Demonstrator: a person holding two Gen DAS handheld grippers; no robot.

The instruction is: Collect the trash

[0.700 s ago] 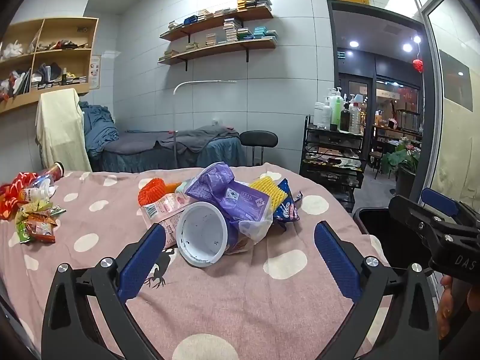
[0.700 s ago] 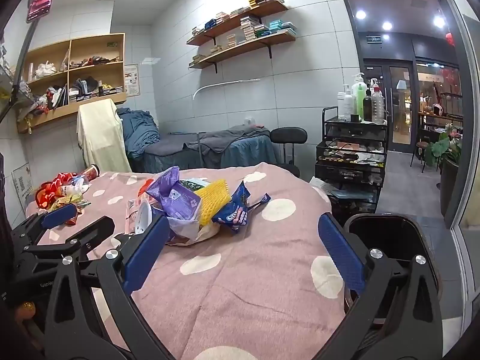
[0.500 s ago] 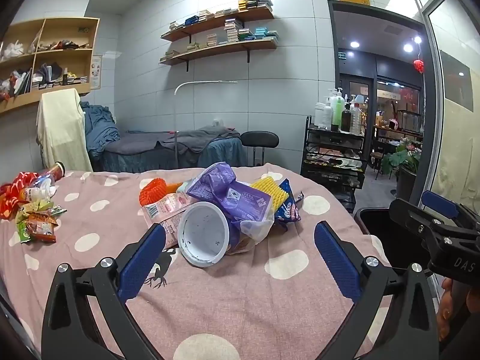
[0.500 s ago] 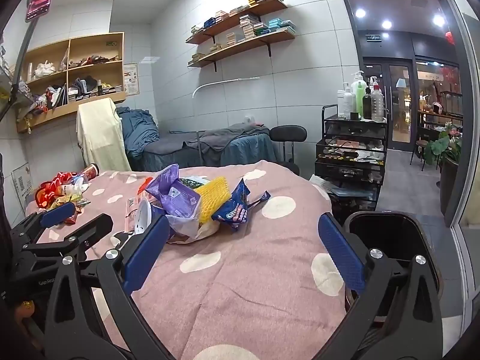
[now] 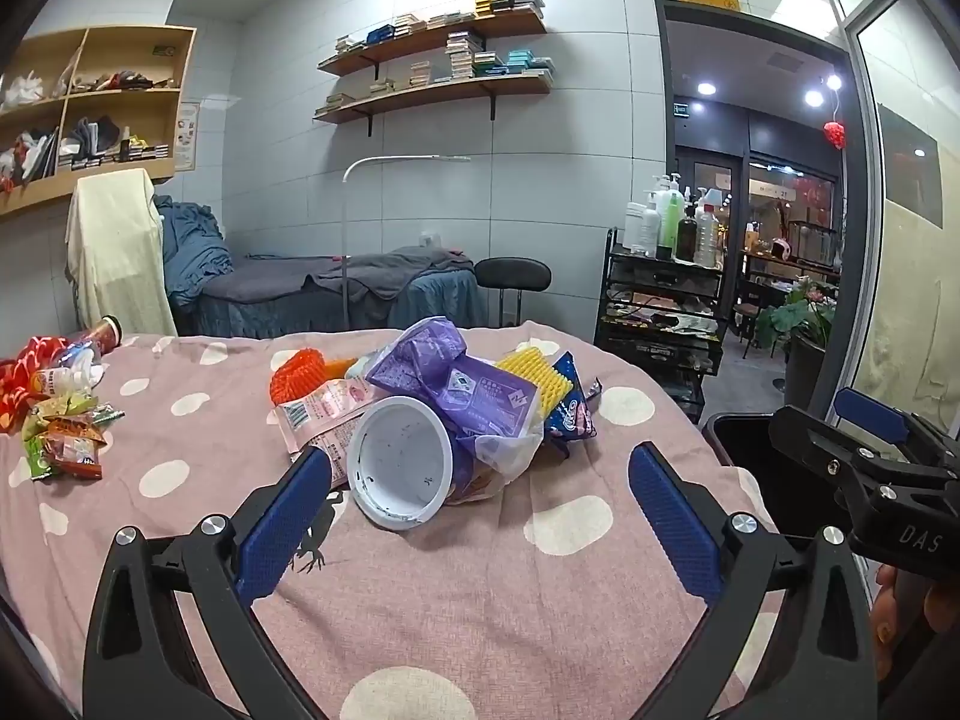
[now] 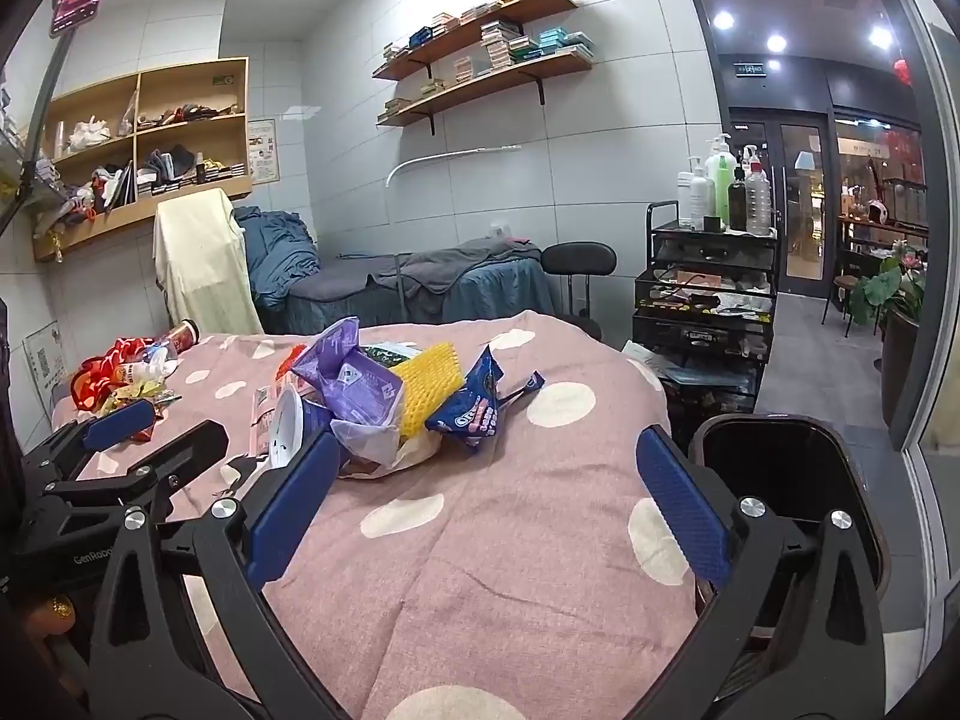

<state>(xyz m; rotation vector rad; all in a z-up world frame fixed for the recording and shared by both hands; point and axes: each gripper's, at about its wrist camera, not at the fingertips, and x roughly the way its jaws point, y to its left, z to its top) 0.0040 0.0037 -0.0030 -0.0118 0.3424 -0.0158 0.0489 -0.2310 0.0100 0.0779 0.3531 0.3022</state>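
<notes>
**Approach geometry: trash pile, both grippers, bin**

Trash pile position: the heap lies on the pink polka-dot bedspread (image 5: 420, 600), directly ahead of the left gripper (image 5: 480, 510) at 12 o'clock, and ahead-left of the right gripper (image 6: 489, 507) at roughly 11 o'clock. Both grippers are spread wide and hold nothing.

Nearest item: the white paper cup (image 5: 402, 471) lies on its side, open mouth facing the left wrist camera, so its long axis runs away toward 1 o'clock. It sits just beyond the left gripper's blue pads (image 5: 282, 522), near the left pad. The left gripper is judged the nearer one for this item.

Stacked behind the cup: a purple plastic wrapper (image 5: 462, 384), a yellow foam net (image 5: 537, 378), a blue snack bag (image 5: 570, 414), an orange foam net (image 5: 297, 372) and a pink printed pack (image 5: 324, 414). These overlap; lifting one may drag its neighbours.

Second cluster: small snack wrappers (image 5: 60, 432) lie well apart at 10 o'clock in the left view.

Deposit point: the black trash bin (image 6: 792, 480) stands off the bed edge at 2 o'clock of the right gripper, mouth open.

Clearance: bare bedspread lies between the grippers and the pile. In the left view, the right gripper occupies the 3 o'clock side, in front of the bin, so transfer toward the bin from the left calls for care.
</notes>
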